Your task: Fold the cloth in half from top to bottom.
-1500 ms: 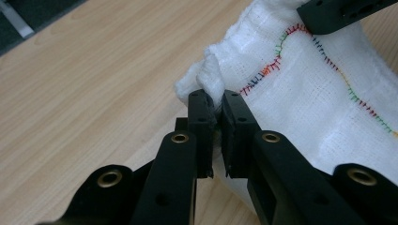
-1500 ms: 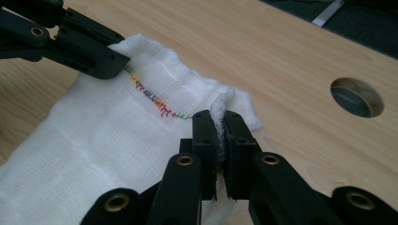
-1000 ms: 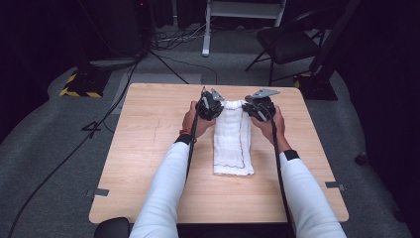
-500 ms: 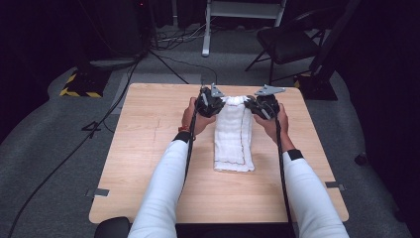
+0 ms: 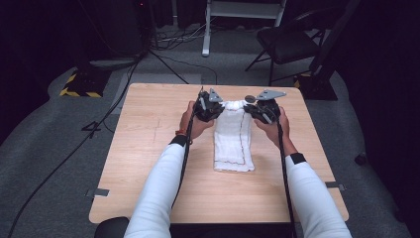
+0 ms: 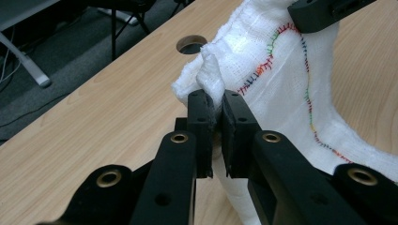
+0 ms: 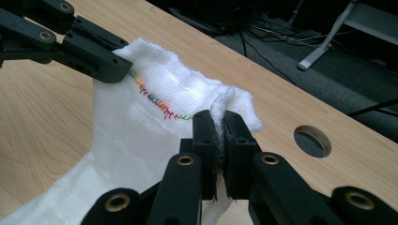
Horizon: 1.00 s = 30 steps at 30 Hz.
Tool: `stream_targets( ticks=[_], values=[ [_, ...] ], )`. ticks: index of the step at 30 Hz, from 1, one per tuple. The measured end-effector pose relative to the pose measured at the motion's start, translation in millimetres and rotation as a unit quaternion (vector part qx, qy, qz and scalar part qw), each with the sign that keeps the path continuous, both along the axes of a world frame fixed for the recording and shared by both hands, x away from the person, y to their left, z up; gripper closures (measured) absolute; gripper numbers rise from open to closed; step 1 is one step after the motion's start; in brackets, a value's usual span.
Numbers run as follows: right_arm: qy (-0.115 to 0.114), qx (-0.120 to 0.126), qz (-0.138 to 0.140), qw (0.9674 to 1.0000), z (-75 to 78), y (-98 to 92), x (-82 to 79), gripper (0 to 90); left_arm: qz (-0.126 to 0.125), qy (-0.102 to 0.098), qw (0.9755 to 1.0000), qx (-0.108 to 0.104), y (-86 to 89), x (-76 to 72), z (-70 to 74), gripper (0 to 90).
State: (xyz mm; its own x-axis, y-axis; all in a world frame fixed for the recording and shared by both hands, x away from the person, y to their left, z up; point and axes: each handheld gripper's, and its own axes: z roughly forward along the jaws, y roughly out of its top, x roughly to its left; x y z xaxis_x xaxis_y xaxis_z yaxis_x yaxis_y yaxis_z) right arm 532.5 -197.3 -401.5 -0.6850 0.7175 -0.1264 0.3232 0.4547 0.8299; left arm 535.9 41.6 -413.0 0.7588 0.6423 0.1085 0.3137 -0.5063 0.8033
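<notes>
We see the white towel (image 5: 233, 136) lying lengthwise on the tabletop (image 5: 148, 129), its far end lifted between our two tools. The left hand-held gripper (image 6: 215, 112) pinches the towel's far left corner, and the right hand-held gripper (image 7: 217, 123) pinches its far right corner, near the tabletop's round hole (image 7: 312, 140).
</notes>
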Motion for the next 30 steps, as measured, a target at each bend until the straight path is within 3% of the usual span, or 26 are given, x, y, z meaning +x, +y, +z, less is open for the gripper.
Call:
stream_targets(
  ticks=[13,21,30],
  values=[
    [0.009,0.003,0.016,0.9998,-9.3,-3.9,-7.6,85.7,-0.013,0.006,0.9999,-0.009,2.6,-6.3,-12.2,82.3],
    [0.017,0.009,0.028,0.9994,-16.1,-8.4,-15.0,85.7,-0.035,0.012,0.9992,-0.013,5.8,-16.5,-17.1,81.4],
    [0.025,0.007,0.048,0.9985,-24.1,-8.6,-26.8,85.8,-0.052,0.003,0.9986,0.002,9.9,-31.4,-21.1,81.0]
  ],
)
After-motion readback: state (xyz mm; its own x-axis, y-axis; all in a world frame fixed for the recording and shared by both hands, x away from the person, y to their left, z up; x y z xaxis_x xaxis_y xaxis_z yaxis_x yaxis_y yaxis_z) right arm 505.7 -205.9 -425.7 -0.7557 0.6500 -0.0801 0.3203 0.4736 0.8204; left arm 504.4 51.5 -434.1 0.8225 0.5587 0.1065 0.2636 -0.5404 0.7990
